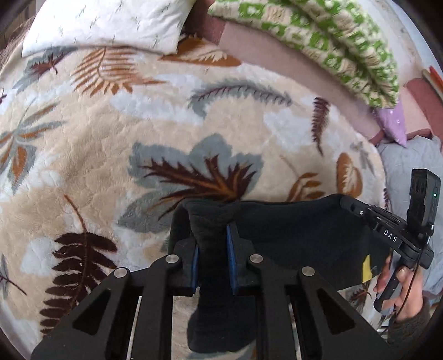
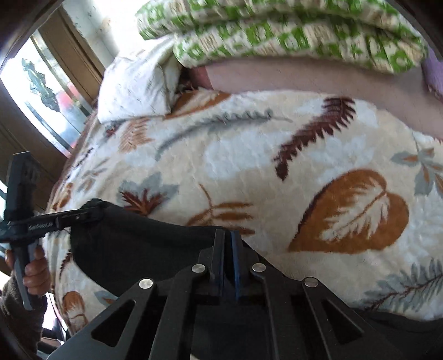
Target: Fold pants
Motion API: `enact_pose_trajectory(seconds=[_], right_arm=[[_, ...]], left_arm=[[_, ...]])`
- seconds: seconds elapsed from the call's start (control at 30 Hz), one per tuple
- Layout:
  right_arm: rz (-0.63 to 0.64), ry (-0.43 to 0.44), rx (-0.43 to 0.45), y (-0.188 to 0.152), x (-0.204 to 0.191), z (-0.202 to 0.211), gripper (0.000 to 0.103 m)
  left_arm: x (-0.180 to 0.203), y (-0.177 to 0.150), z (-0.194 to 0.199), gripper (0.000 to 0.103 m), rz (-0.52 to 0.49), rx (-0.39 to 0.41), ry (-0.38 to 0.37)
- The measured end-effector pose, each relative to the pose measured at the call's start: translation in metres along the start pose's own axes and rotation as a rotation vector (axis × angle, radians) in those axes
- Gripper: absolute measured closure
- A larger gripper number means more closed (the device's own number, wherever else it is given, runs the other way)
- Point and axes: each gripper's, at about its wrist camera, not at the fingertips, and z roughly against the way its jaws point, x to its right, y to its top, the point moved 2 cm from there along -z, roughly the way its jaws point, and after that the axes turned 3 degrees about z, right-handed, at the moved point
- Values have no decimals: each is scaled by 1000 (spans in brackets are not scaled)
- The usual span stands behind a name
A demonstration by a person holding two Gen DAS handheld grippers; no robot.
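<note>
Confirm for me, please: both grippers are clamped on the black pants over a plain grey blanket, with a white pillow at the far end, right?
Not quite: the blanket is cream with a leaf pattern, not plain grey, as the left wrist view shows. The rest holds: the left gripper and right gripper are clamped on the black pants, with the white pillow at the far end.
</note>
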Motion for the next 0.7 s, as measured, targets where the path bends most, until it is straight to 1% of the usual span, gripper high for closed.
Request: enact_pose_trajectory(seconds=[0.07,0.13,0.17,0.2,0.23,0.3,0.33,0.37,0.4,0.47,0.57,0.63,0.67,0.7], right_arm=[[-22,-11,-10,-5,4,-17,99],[-38,-28,-19,-8,5,-31,98],[-39,-39,-21,-8,5,-34,92],[-43,-45,-23,-9,4,-35,91],[-54,-41,-13,-9,5,-33,91],[-89,-3,51,-7,6,-14,86],[-118,12,110,-6,8,1,82],[-134,23,139,-7,7,12,73],[-145,62,159,-10,2,23,69],[-121,135,147,-18,-15,32,69],[-55,200,105,-35,-50,32,69],[-10,257,69,-49,-79,25,68],[35,267,47,-56,-98,19,65],[72,258,33,-60,-111,14,63]], left_arm=[[-7,4,-8,88,36,-35,-22],[-15,8,-3,85,86,-44,-86],[-21,10,3,84,106,-46,-132],[-26,12,8,83,120,-46,-161],[-32,13,14,83,132,-38,-169],[-43,11,27,78,154,-24,-178],[-50,7,33,70,165,-31,-193],[-56,3,38,64,177,-35,-217],[-60,-3,41,62,186,-37,-230],[-67,-17,43,60,197,-43,-255],[-69,-36,41,60,190,-80,-314],[-67,-42,39,60,176,-87,-316],[-66,-45,40,60,167,-91,-312],[-65,-47,41,60,155,-97,-311]])
